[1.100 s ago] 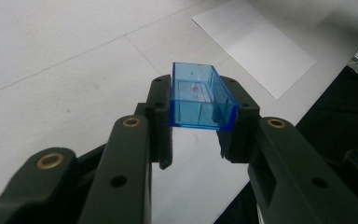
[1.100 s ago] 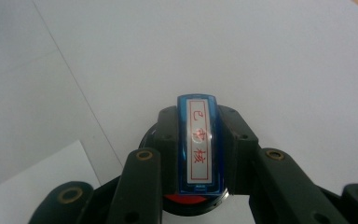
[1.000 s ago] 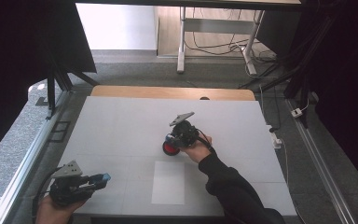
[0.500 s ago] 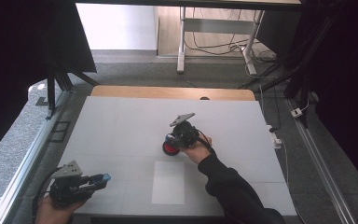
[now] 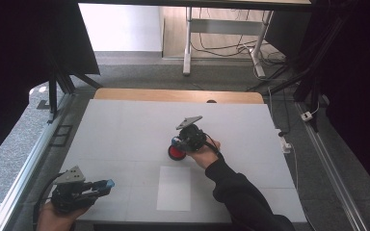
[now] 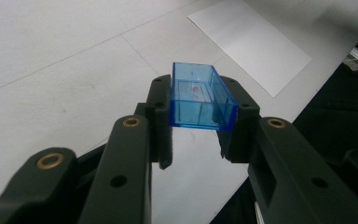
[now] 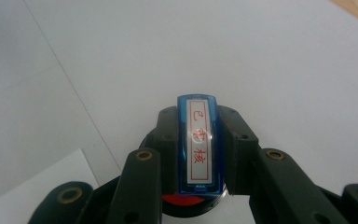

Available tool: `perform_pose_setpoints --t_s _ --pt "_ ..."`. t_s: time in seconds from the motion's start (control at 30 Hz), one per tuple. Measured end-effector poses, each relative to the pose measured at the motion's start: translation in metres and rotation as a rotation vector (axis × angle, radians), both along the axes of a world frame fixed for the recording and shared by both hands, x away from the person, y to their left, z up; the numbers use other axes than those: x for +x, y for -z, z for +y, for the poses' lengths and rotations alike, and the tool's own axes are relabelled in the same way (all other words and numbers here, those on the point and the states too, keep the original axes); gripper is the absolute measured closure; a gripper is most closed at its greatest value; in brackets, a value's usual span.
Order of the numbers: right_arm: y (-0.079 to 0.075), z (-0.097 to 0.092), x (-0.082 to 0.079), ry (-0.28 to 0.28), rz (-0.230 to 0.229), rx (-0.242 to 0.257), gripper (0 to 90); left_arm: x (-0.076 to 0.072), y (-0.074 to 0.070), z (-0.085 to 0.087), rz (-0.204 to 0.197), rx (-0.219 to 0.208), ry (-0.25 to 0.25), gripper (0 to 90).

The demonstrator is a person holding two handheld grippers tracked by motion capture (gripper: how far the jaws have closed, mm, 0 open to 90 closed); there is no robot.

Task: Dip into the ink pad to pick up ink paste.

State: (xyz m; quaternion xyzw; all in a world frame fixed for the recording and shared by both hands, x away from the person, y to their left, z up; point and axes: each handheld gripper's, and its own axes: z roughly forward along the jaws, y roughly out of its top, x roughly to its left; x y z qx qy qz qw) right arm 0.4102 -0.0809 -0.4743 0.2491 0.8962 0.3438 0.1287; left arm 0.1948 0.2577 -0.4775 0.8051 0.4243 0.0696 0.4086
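Stamp body, blue plastic with a white label printed in red characters (image 7: 198,144), sits clamped between the jaws of my right gripper (image 5: 182,142), pressed down into a round red ink pad (image 5: 175,153) near the middle of the white table (image 5: 125,125). My left gripper (image 5: 102,185), at the near left corner, is closed on a clear blue rectangular plastic cap (image 6: 201,97), open side up. Between both grippers lies a white paper sheet (image 5: 174,188), flat on the table.
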Motion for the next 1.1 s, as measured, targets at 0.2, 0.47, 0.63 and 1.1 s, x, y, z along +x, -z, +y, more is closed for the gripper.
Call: perform_pose_setpoints --t_s 0.2,0.47,0.63,1.1 --pt "-0.018 -0.004 -0.004 -0.006 -0.022 0.036 71.5 0.000 0.000 0.000 0.003 -0.002 -0.002 68.2" --pt "-0.022 -0.001 -0.008 -0.035 -0.036 0.009 71.5 0.000 0.000 0.001 0.004 -0.005 -0.004 68.2" --pt "-0.018 0.001 -0.008 -0.039 -0.027 -0.007 71.5 0.000 0.000 0.001 0.007 -0.006 -0.007 68.2" --pt "-0.004 0.008 -0.008 -0.056 -0.005 -0.042 71.4 0.000 0.000 0.001 0.011 -0.008 -0.007 68.1"
